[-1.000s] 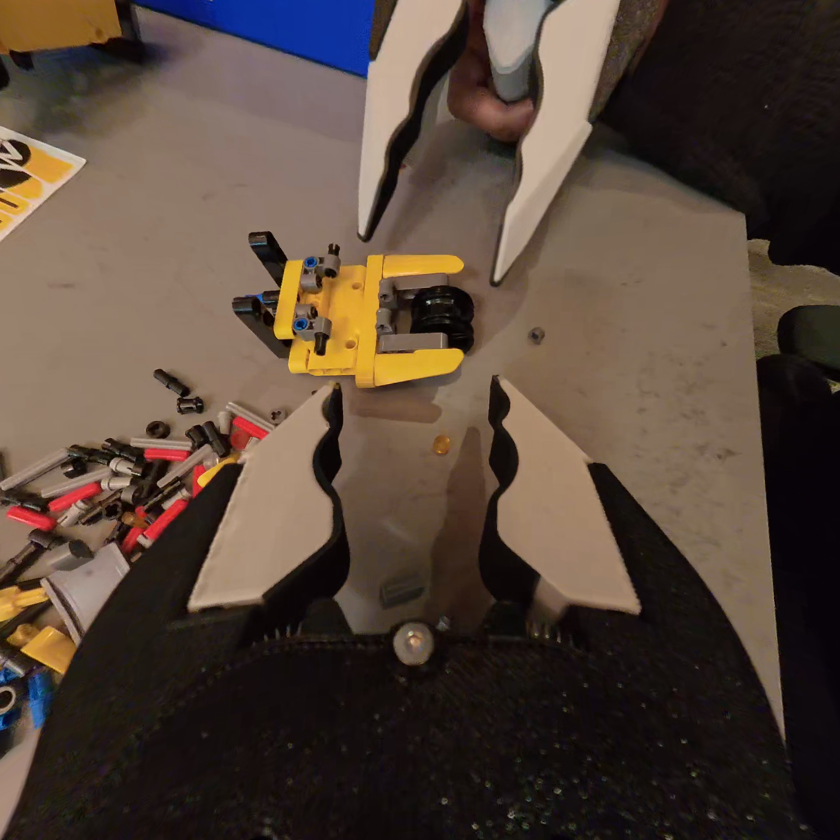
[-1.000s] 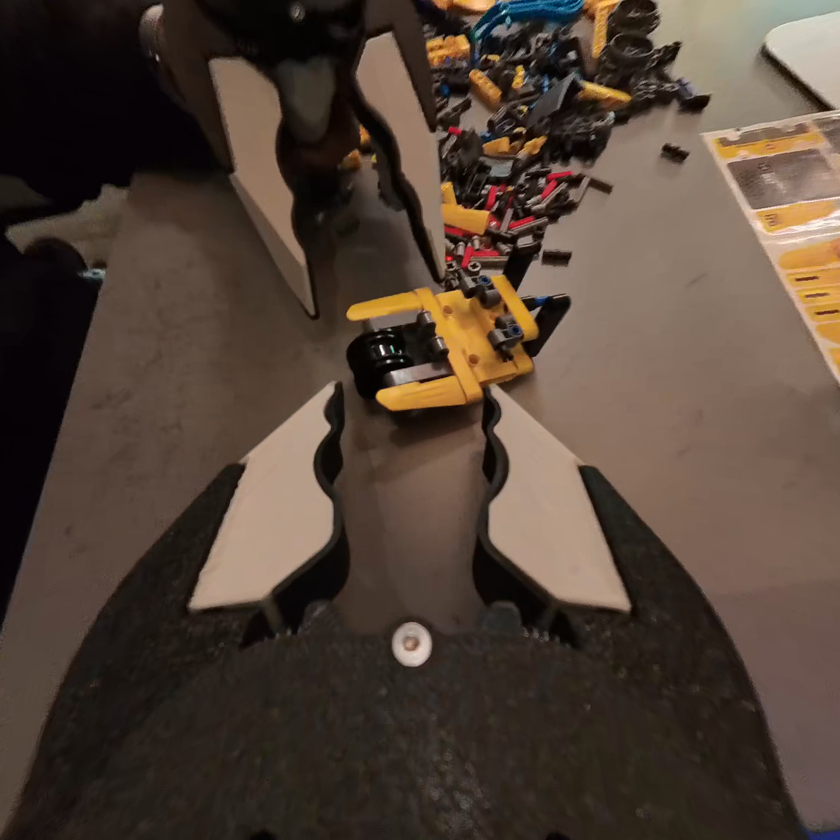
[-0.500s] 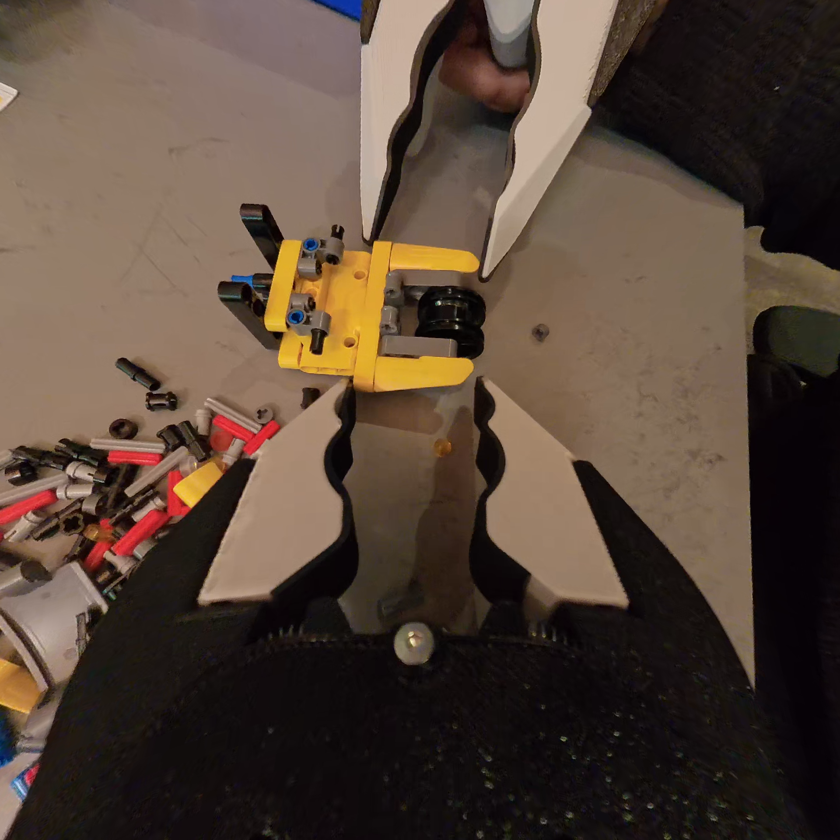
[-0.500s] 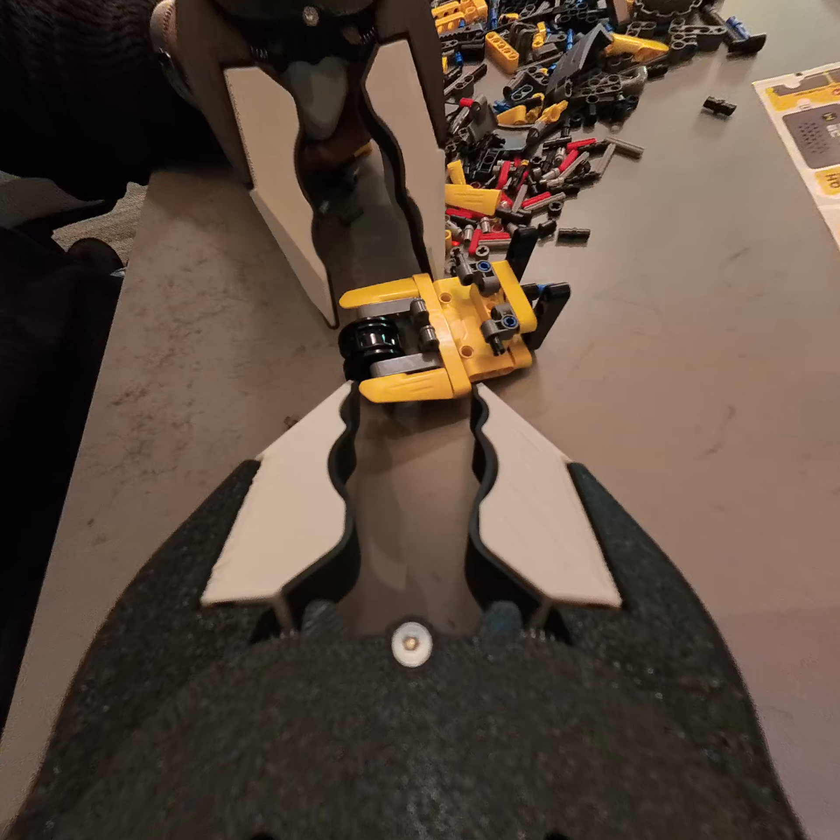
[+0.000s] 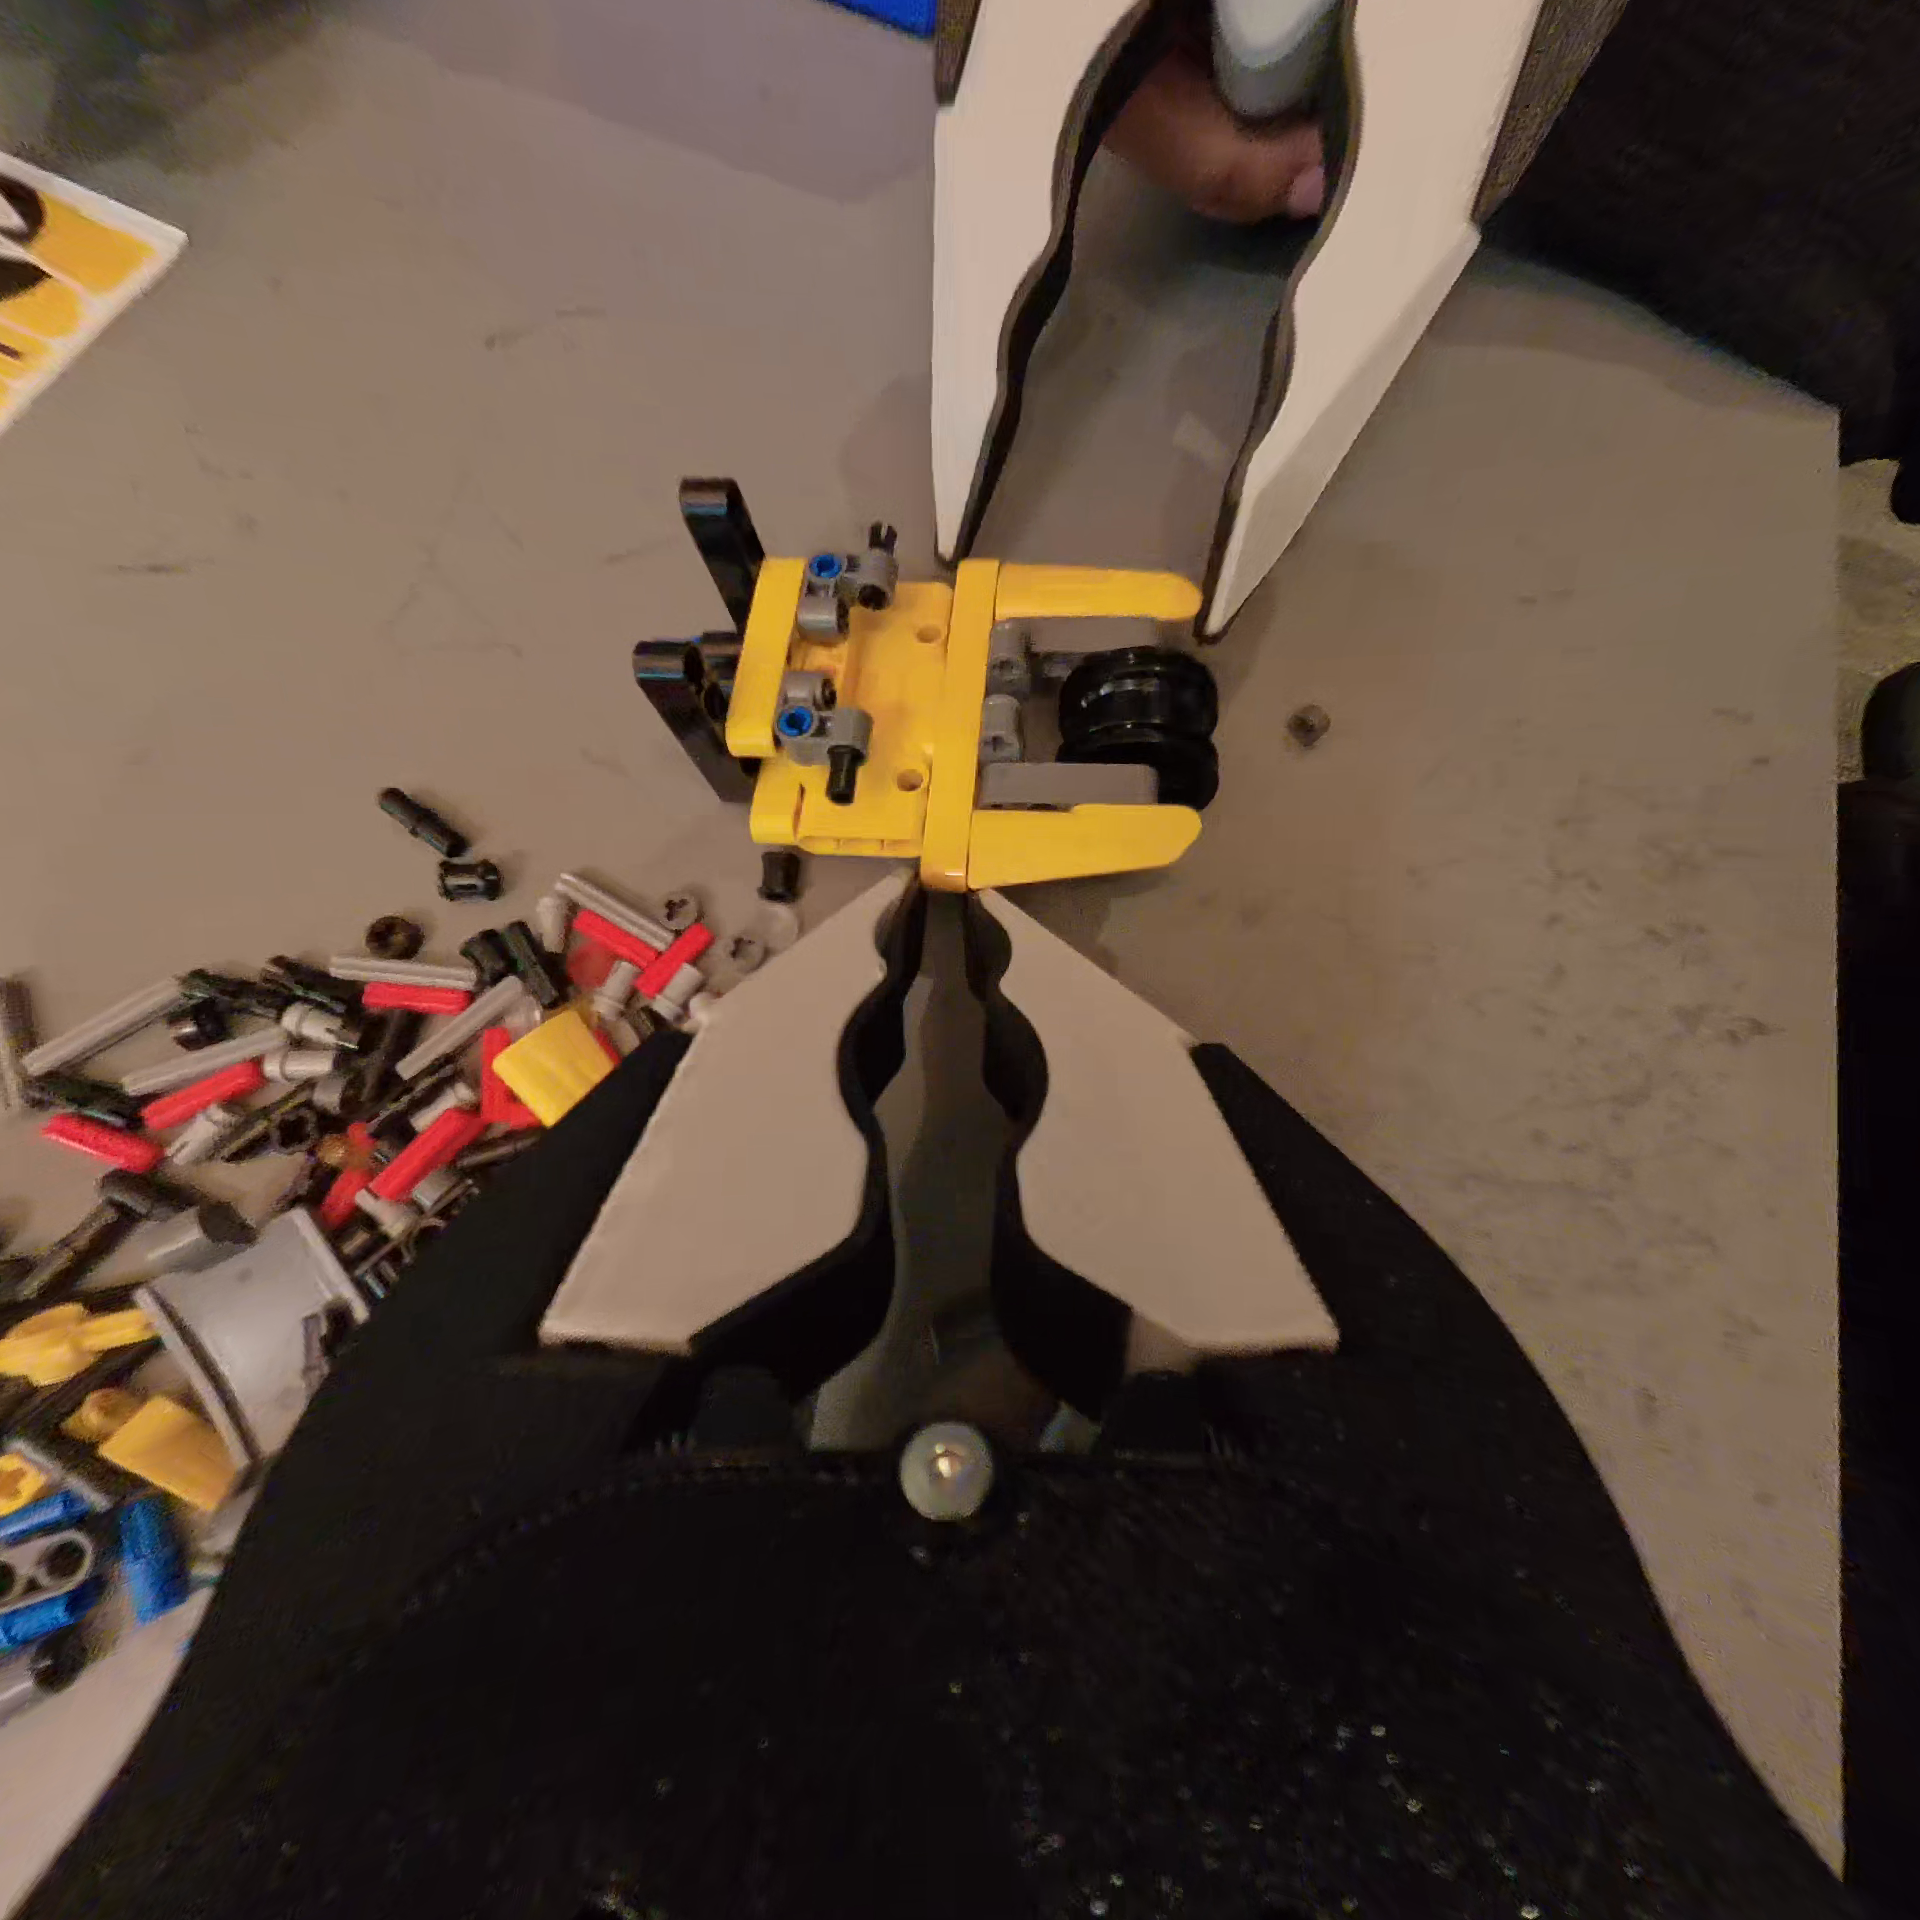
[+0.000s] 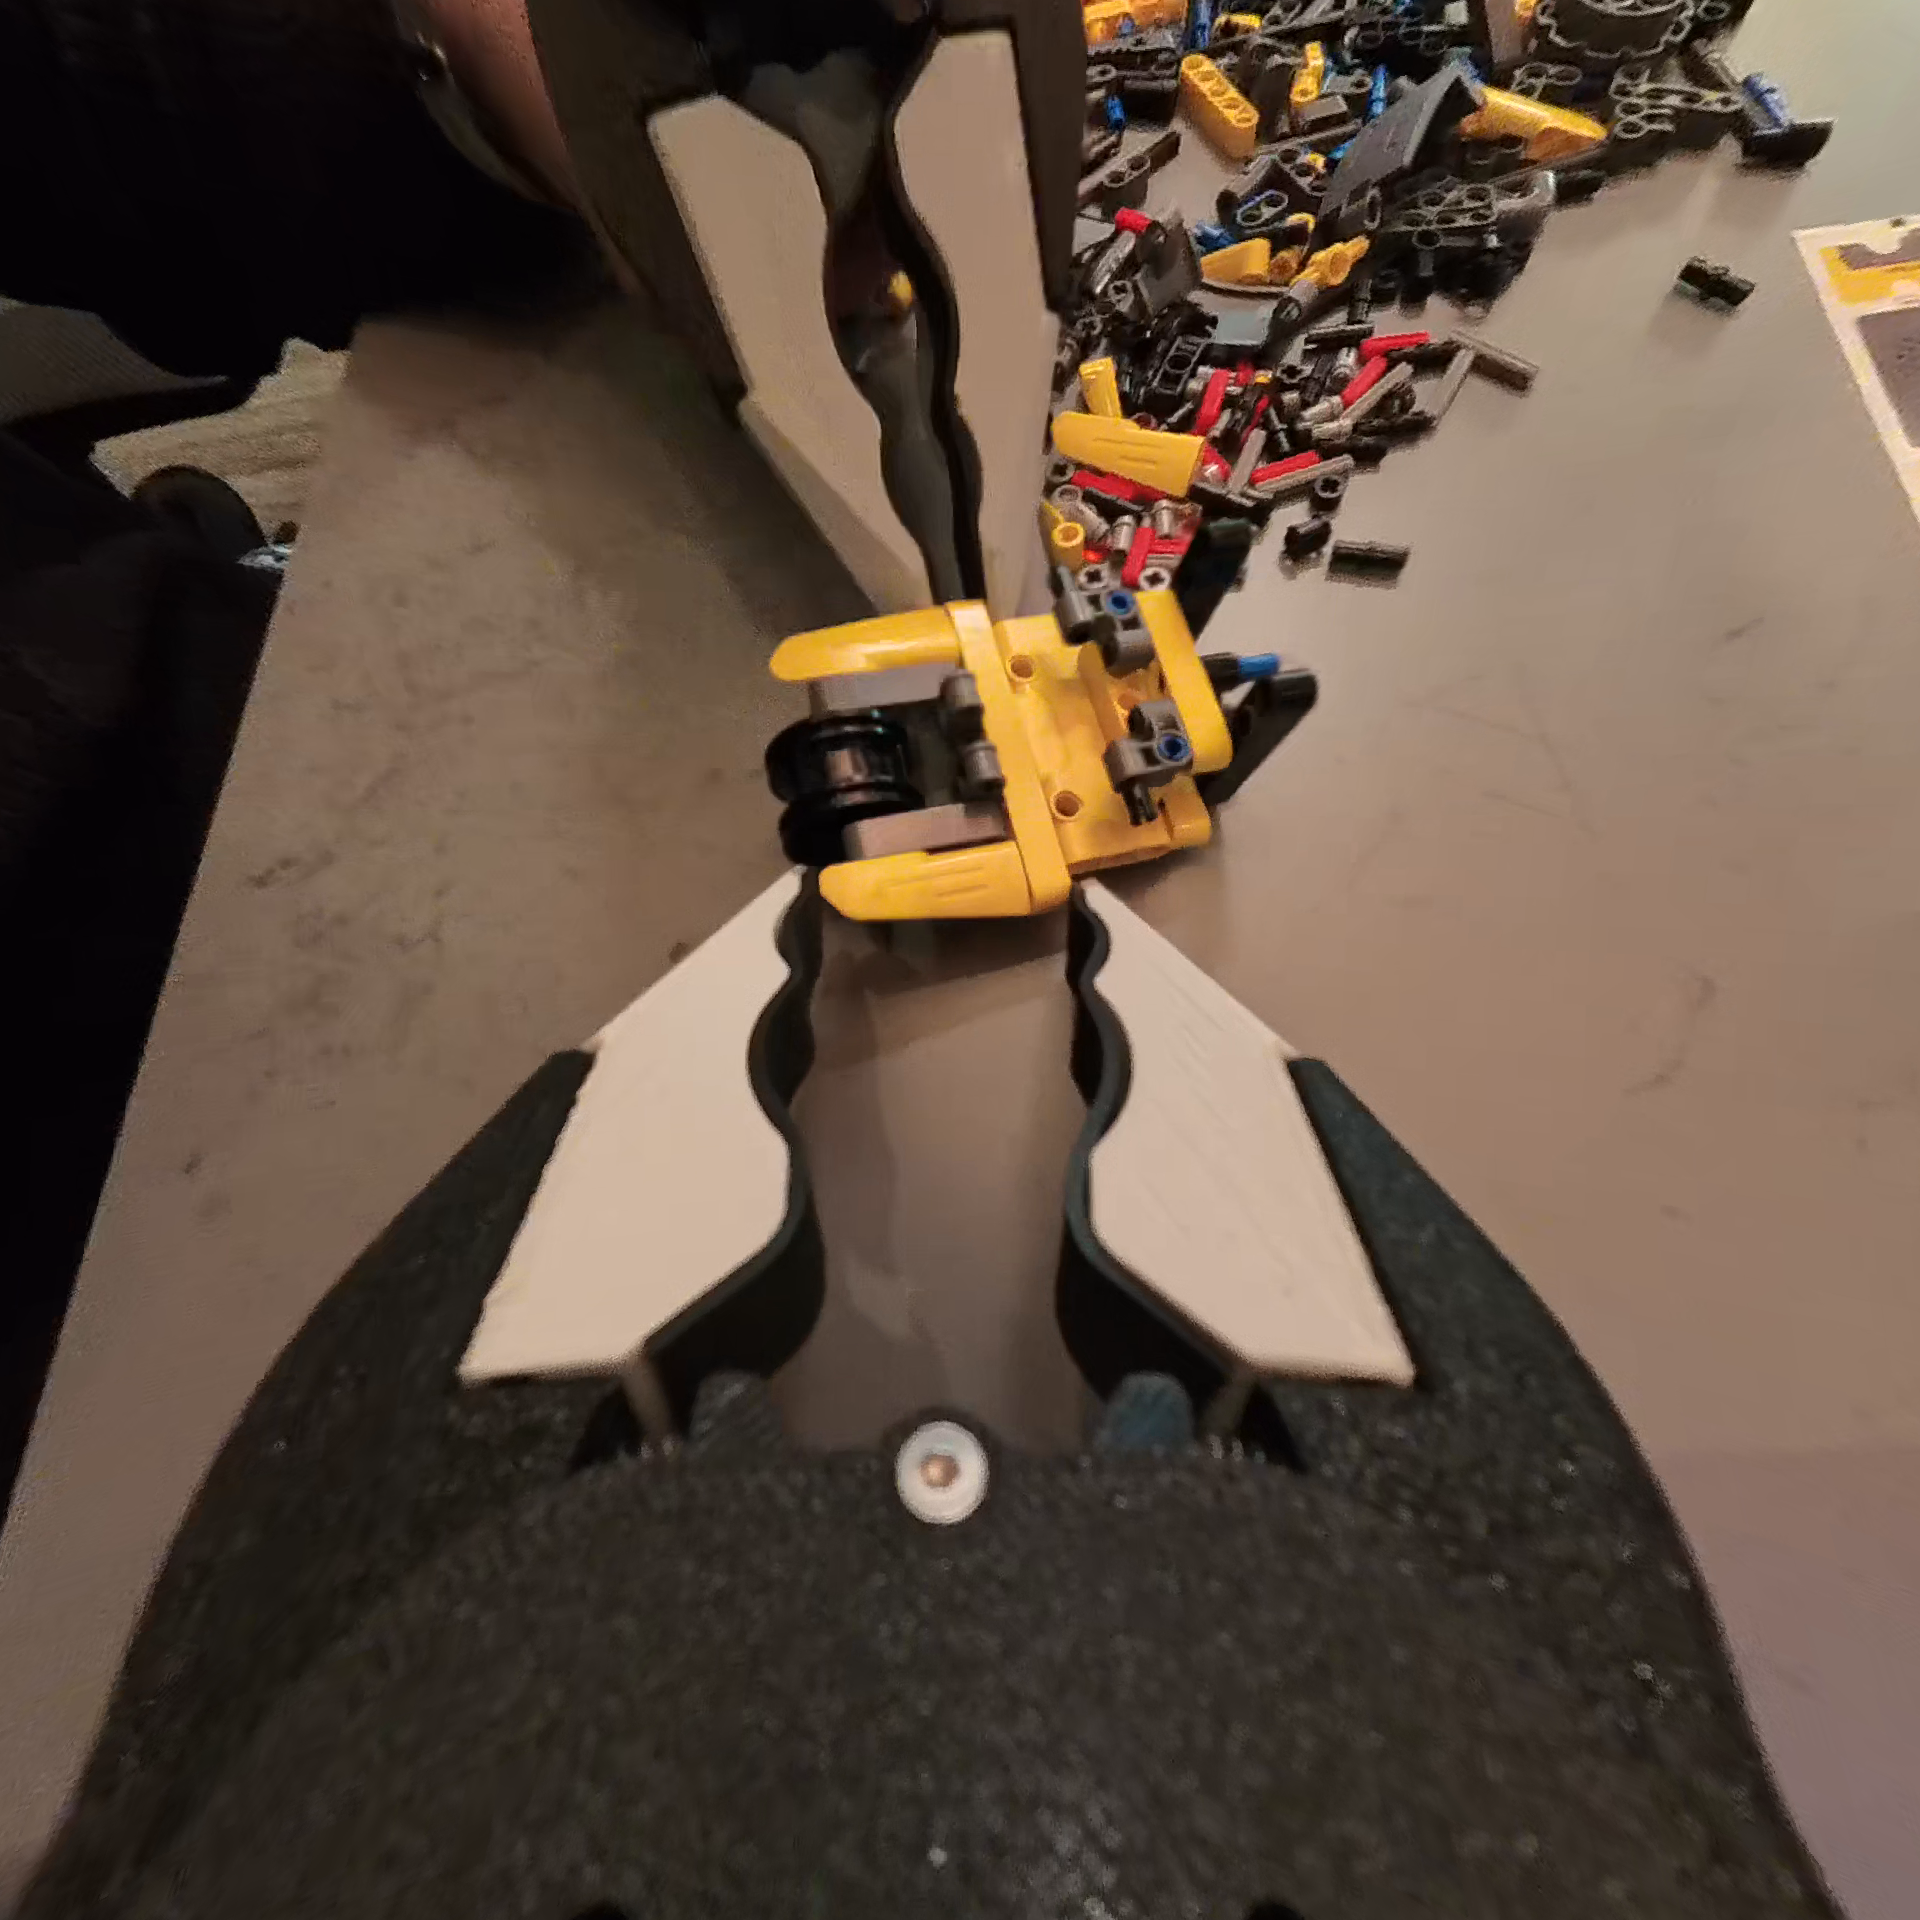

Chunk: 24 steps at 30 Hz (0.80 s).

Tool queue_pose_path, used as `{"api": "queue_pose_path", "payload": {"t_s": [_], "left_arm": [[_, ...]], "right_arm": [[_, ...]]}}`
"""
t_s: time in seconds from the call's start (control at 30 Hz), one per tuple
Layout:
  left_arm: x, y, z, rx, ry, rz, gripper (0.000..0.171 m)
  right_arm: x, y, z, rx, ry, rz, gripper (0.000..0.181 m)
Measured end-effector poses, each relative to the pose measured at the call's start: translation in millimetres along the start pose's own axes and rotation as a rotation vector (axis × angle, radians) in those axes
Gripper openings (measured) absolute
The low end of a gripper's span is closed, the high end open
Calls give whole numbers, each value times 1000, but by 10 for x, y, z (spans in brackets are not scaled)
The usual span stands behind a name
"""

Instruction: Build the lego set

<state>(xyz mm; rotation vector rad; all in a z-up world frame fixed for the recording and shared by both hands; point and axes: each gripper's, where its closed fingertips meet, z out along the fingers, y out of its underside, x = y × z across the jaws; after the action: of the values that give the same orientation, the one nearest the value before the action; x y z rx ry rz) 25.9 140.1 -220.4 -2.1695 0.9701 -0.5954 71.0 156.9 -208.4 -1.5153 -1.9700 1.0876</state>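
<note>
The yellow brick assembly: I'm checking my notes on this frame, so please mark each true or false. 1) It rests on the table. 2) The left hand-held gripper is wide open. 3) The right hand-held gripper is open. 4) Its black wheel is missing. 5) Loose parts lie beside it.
1) The yellow brick assembly rests on the table: true.
2) False: the left hand-held gripper is almost closed, tips at the assembly's edge.
3) The right hand-held gripper is open: true.
4) False: the black wheel is mounted between the prongs.
5) Loose parts lie beside it: true.

Loose bricks [image 5: 343, 1049] — sticker sheet [image 5: 62, 291]
</note>
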Motion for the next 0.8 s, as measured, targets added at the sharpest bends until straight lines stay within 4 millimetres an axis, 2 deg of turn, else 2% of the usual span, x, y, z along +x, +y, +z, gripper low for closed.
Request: {"api": "queue_pose_path", "payload": {"t_s": [0.17,0.37,0.47,0.63,0.8], "left_arm": [[-10,-78,-68,67,52,-76,7],[91,8,-42,16,107,-81,48],[126,-1,-66,28,130,-78,62],[151,-81,-83,73,161,-100,60],[156,-89,-89,78,173,-107,49]], "right_arm": [[15,4,46,-22,33,-28,46],[21,-8,13,-3,34,-13,46],[20,-11,11,-1,35,-15,46],[2,-20,18,-1,37,-21,46],[2,-16,25,-4,38,-18,46]]}}
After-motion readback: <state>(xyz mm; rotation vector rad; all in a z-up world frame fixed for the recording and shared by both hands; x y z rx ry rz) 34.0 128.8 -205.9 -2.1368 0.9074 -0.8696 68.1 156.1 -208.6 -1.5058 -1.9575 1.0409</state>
